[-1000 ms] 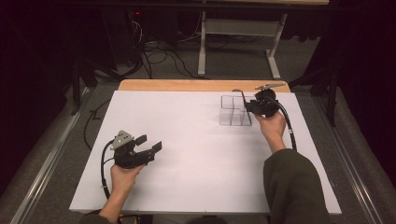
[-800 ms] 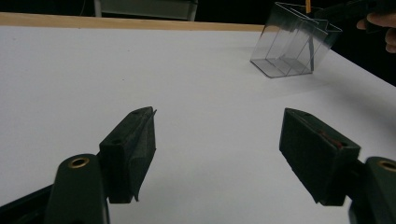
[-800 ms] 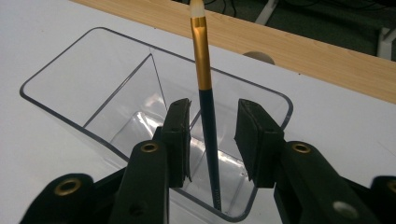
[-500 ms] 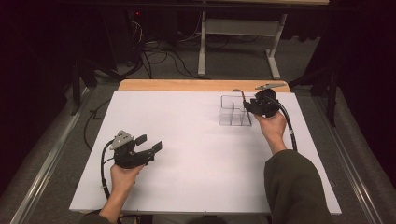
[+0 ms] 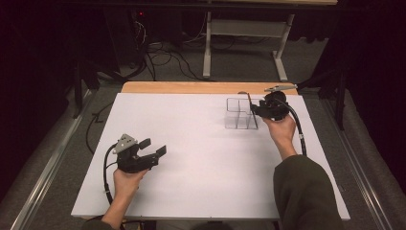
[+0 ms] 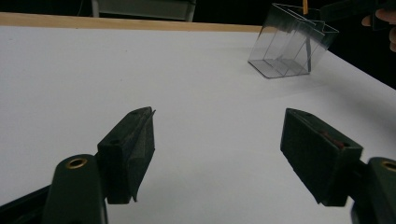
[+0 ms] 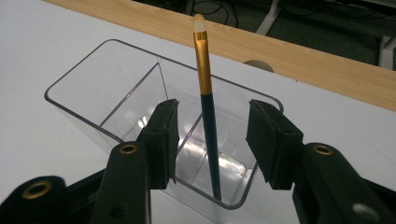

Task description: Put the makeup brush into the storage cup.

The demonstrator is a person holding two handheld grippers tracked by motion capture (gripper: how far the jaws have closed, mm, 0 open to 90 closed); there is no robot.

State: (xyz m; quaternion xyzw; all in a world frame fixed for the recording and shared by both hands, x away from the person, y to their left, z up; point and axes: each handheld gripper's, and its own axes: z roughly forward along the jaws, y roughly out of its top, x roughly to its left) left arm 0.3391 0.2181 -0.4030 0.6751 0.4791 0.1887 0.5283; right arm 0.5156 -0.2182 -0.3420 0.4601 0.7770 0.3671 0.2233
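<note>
A clear plastic organizer point(image 5: 238, 120) with several compartments stands at the far right of the white table point(image 5: 191, 143). A brush point(image 7: 206, 93) with a dark handle, gold ferrule and pale tip stands upright in its near compartment point(image 7: 219, 177). My right gripper point(image 7: 214, 122) is open at the organizer's right side point(image 5: 257, 109), with a jaw on either side of the brush handle and a gap on both sides. My left gripper point(image 5: 153, 146) is open and empty low over the near left of the table point(image 6: 217, 135), pointing toward the organizer point(image 6: 289, 46).
A wooden strip point(image 5: 191, 87) runs along the table's far edge. Beyond it are cables point(image 5: 167, 52) on the floor and a metal stand point(image 5: 208, 43). Bare white tabletop lies between the two grippers.
</note>
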